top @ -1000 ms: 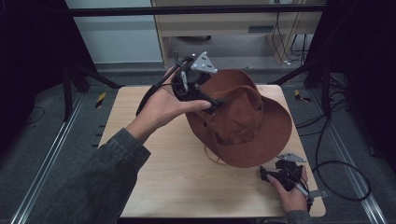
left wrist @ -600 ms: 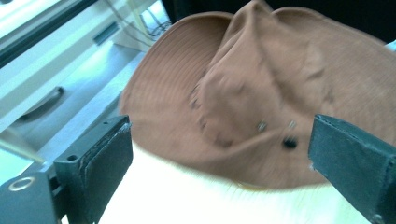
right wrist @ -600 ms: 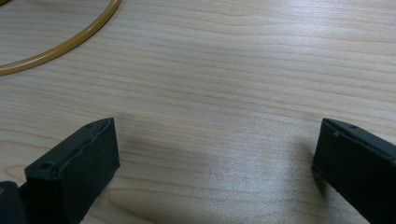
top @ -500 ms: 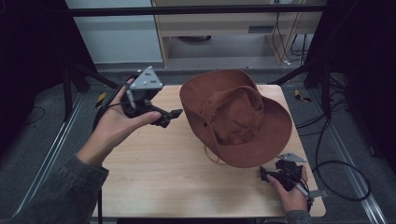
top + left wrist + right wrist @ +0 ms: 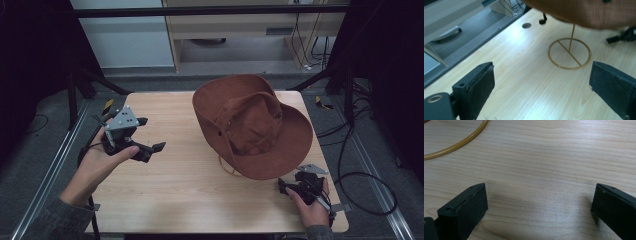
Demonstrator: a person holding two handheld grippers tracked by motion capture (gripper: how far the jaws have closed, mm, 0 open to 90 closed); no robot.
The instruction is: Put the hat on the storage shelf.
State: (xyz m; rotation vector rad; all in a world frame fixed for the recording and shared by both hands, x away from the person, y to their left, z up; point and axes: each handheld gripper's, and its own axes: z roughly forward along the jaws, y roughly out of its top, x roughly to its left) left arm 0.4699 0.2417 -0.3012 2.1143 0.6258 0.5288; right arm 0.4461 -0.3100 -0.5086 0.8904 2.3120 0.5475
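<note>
Hat (image 5: 252,125) first: the brown, wide-brimmed hat sits tilted on a thin gold wire stand (image 5: 569,53) toward the right half of the wooden table (image 5: 180,190), its brim drooping low on the near side. In the left gripper view the stand's round base lies flat on the wood with its upright rod rising into the underside of the hat, so the hat looks carried by the stand and by nothing else.

The left gripper (image 5: 150,135) hovers over the left part of the table, well apart from the hat, held in the person's left hand (image 5: 97,167). Its jaws are spread wide with only bare wood between them — released, gripping nothing. The right gripper (image 5: 286,187) rests low at the near right corner, just beside the hanging brim but not touching it as far as the high view shows. Its jaws also stand wide apart over empty wood, with a curve of the gold base ring at the top left of the right gripper view.

As a judgement, the main work — getting the hat onto its stand — appears done, since neither gripper has any hold on it. What may be left is small: perhaps levelling the tilted hat, or simply pulling both hands off the table.
</note>
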